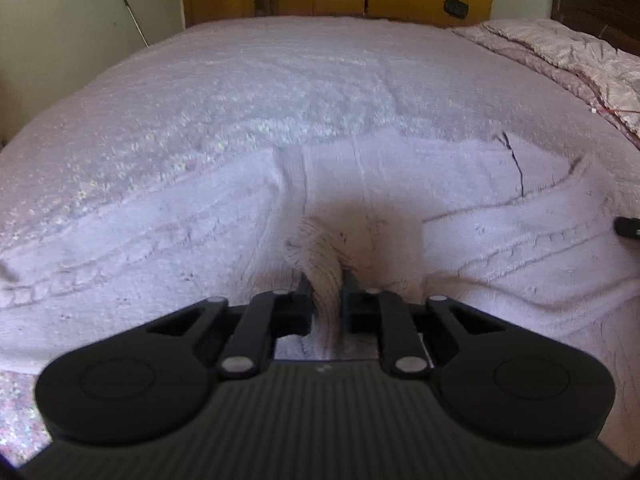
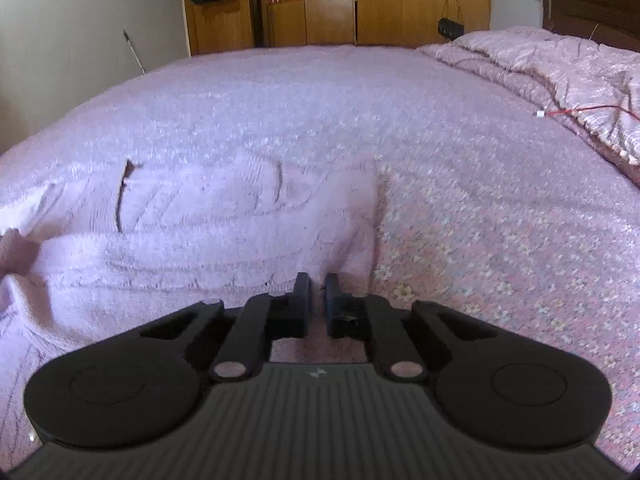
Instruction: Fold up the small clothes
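Where pale pink knit sweater [image 1: 400, 208] lies spread on floral bedspread [image 1: 248, 80]: left gripper [image 1: 325, 280] pinches bunched fold of knit; right gripper [image 2: 318, 280] nearly closed at sweater edge, grip on fabric unclear. Crumpled quilt [image 2: 560, 76] far right; wooden wardrobe [image 2: 392, 0] behind bed.

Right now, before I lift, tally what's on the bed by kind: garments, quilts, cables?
Pink knit garment: 1, left gripper pinching a bunched fold, right gripper at its edge
Crumpled pink quilt: 1, by the headboard
Red cable: 1, on the quilt
Total: 3
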A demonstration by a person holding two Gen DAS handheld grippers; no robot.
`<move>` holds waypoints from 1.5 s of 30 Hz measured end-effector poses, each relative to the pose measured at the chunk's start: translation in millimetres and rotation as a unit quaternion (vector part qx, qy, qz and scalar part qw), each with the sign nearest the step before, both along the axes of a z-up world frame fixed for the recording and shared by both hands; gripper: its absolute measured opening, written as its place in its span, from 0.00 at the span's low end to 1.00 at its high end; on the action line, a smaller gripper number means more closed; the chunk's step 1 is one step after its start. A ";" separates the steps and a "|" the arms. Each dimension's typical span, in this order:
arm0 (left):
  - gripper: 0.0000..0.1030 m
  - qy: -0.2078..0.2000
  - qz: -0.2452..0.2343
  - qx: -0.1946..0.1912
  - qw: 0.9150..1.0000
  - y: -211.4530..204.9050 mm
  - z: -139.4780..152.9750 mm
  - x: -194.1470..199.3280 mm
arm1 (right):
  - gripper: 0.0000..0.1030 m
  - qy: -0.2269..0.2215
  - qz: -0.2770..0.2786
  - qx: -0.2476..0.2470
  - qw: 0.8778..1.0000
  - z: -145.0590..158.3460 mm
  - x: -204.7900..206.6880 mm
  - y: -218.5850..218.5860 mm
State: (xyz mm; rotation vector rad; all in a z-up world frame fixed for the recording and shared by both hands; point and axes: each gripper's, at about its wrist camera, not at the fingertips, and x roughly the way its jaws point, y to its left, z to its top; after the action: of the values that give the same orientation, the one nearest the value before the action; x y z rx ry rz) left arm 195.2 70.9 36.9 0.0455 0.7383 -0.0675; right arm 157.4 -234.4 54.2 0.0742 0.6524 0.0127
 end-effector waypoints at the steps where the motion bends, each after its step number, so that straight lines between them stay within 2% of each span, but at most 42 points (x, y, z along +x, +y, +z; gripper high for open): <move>1: 0.14 -0.010 0.006 -0.005 1.000 -0.4 3.9 -1.7 | 0.06 -0.012 -0.007 -0.014 1.000 5.0 -3.1 -0.8; 4: 0.14 -0.052 0.035 -0.038 0.997 5.4 19.7 -9.3 | 0.06 -0.039 -0.044 -0.037 0.998 15.9 -8.9 -12.6; 6: 0.14 -0.069 0.059 -0.056 0.994 8.9 27.6 -11.3 | 0.06 -0.034 -0.068 -0.039 0.996 16.6 -5.6 -27.8; 8: 0.15 -0.053 0.063 -0.071 0.994 10.6 27.2 -7.0 | 0.00 -0.021 -0.099 -0.039 0.994 11.9 -1.8 -43.6; 10: 0.16 -0.032 0.061 -0.068 0.995 9.2 20.1 -2.5 | 0.00 -0.012 -0.121 -0.044 0.992 6.8 0.4 -58.7; 13: 0.23 -0.007 0.062 -0.065 0.996 8.0 8.9 -2.9 | 0.01 0.016 -0.121 0.018 0.992 2.6 0.7 -84.2; 14: 0.25 -0.004 0.063 -0.066 0.996 8.6 7.2 -4.1 | 0.02 0.017 -0.120 0.046 0.992 2.9 -1.2 -90.9; 16: 0.38 -0.003 0.068 -0.069 0.995 11.3 6.1 -6.7 | 0.03 0.014 -0.111 0.082 0.990 4.2 -3.6 -98.3; 18: 0.42 -0.009 0.075 -0.073 0.994 16.6 9.4 -9.9 | 0.07 0.015 -0.093 0.103 0.990 7.1 -0.7 -100.7; 19: 0.42 -0.015 0.082 -0.075 0.994 20.5 12.0 -10.7 | 0.14 0.014 -0.086 0.107 0.990 8.0 2.0 -96.7; 21: 0.44 -0.021 0.092 -0.079 0.992 27.2 16.9 -11.1 | 0.37 0.012 -0.072 0.108 0.991 9.7 7.1 -90.6; 22: 0.47 -0.021 0.095 -0.080 0.992 29.8 18.5 -10.1 | 0.56 0.012 -0.065 0.106 0.992 9.9 12.1 -86.8; 23: 0.49 -0.018 0.097 -0.080 0.992 31.8 18.8 -7.1 | 0.63 0.008 -0.059 0.104 0.993 9.4 17.6 -82.7; 24: 0.49 -0.012 0.098 -0.080 0.992 33.5 17.8 -3.0 | 0.63 0.005 -0.053 0.099 0.994 8.9 22.5 -78.2; 27: 0.49 0.033 0.088 -0.083 0.992 34.2 5.3 13.4 | 0.63 0.013 -0.047 0.082 0.995 3.7 41.7 -62.9; 29: 0.49 0.030 0.087 -0.062 0.994 28.6 -0.9 15.3 | 0.60 0.017 -0.050 0.066 0.996 -3.0 50.8 -53.3; 30: 0.47 0.025 0.079 -0.049 0.995 24.5 -1.1 15.4 | 0.53 0.017 -0.055 0.052 0.997 -7.1 53.5 -49.4; 31: 0.18 0.017 0.069 -0.041 0.997 20.2 -0.9 14.2 | 0.23 0.016 -0.056 0.042 0.997 -11.5 55.0 -46.3; 32: 0.12 0.014 0.054 -0.047 0.997 18.1 -1.4 12.5 | 0.12 0.007 -0.061 0.033 0.998 -14.5 54.3 -43.8; 33: 0.11 0.007 0.047 -0.057 0.997 17.1 0.4 10.2 | 0.10 -0.009 -0.067 0.026 0.997 -15.8 50.8 -42.0; 36: 0.11 -0.055 0.045 -0.042 0.997 13.2 13.0 2.2 | 0.08 -0.053 -0.094 0.001 0.994 -16.8 42.4 -39.3; 38: 0.11 -0.069 0.056 -0.048 0.995 16.7 15.9 5.8 | 0.08 -0.073 -0.115 -0.009 0.991 -15.4 39.2 -39.5; 41: 0.13 -0.031 0.059 -0.071 0.995 23.1 3.3 22.5 | 0.08 -0.059 -0.121 -0.013 0.991 -17.8 45.0 -43.4; 43: 0.16 -0.003 0.067 -0.059 0.996 21.2 -9.6 29.6 | 0.08 -0.041 -0.122 -0.012 0.992 -20.4 49.9 -45.4; 45: 0.19 -0.011 0.061 -0.050 0.997 20.2 -13.4 29.4 | 0.08 -0.021 -0.119 -0.004 0.993 -23.0 54.2 -48.1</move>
State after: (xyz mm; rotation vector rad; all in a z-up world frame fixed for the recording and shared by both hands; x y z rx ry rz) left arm 224.5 91.1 23.5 -0.0946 0.7124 0.0128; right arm 211.6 -282.4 31.2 0.1426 0.5989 -0.2186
